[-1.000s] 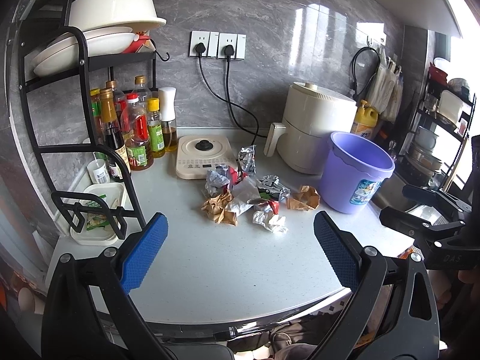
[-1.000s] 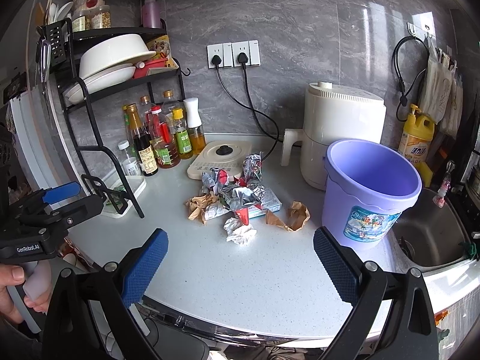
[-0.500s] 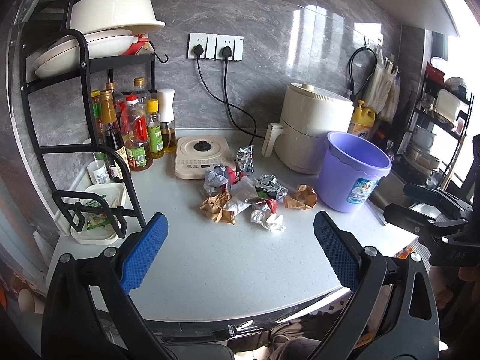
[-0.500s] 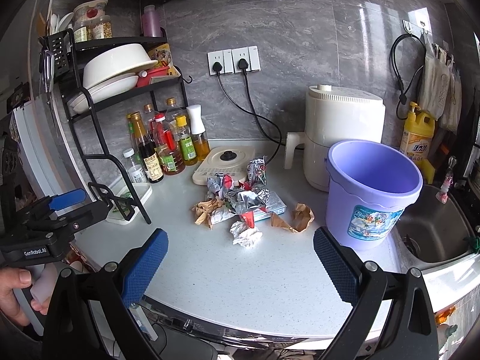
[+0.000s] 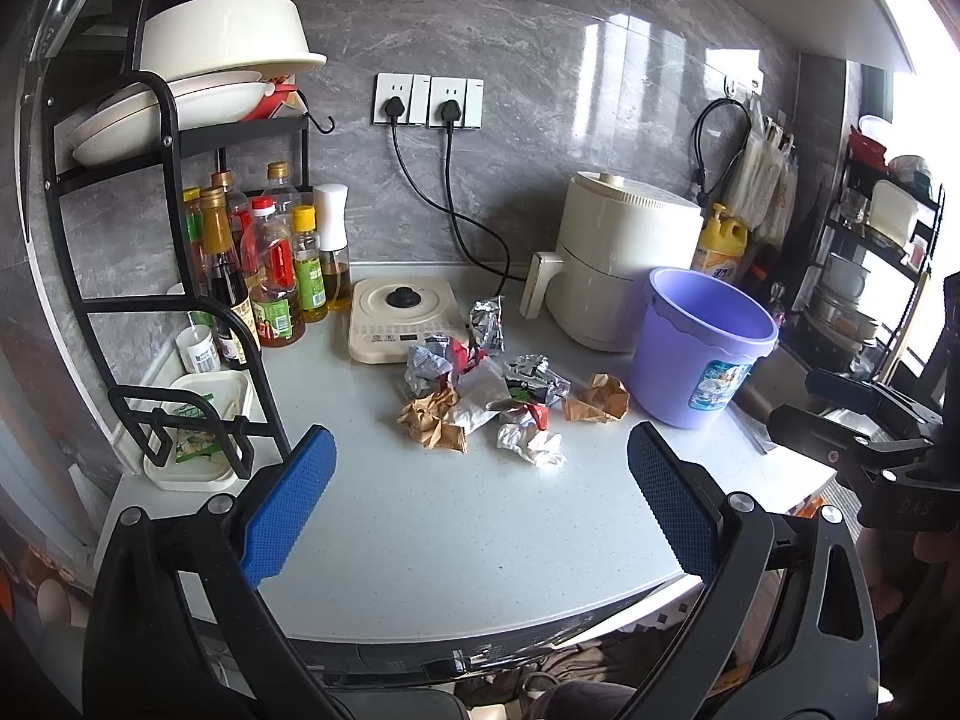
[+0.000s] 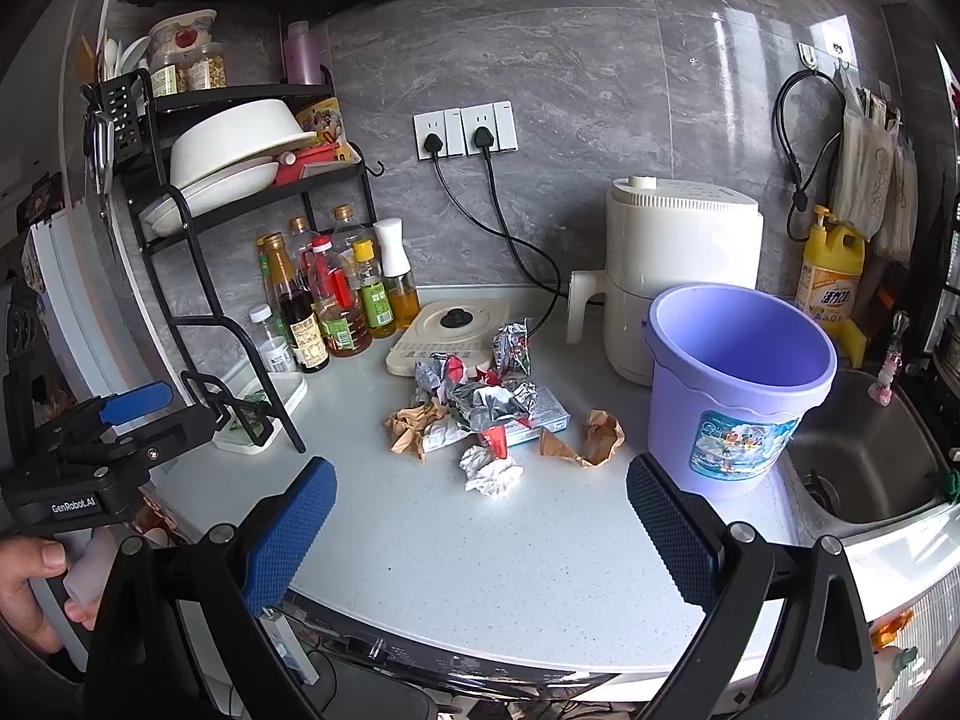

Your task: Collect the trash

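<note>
Both tongs, left gripper [image 5: 480, 498] and right gripper [image 6: 480, 516], are held wide apart and empty short of the crumpled wrappers [image 6: 480, 408] heaped just left of the purple bucket [image 6: 741, 390], presumably placed for collection.

A cream air fryer [image 6: 678, 276] is set against the grey wall, an induction cooker [image 6: 447, 333] beside it. Sauce bottles [image 6: 327, 306] are grouped under a black dish rack [image 6: 198, 216]. A yellow detergent jug [image 6: 831, 276] is seen by the sink [image 6: 864, 468].
</note>
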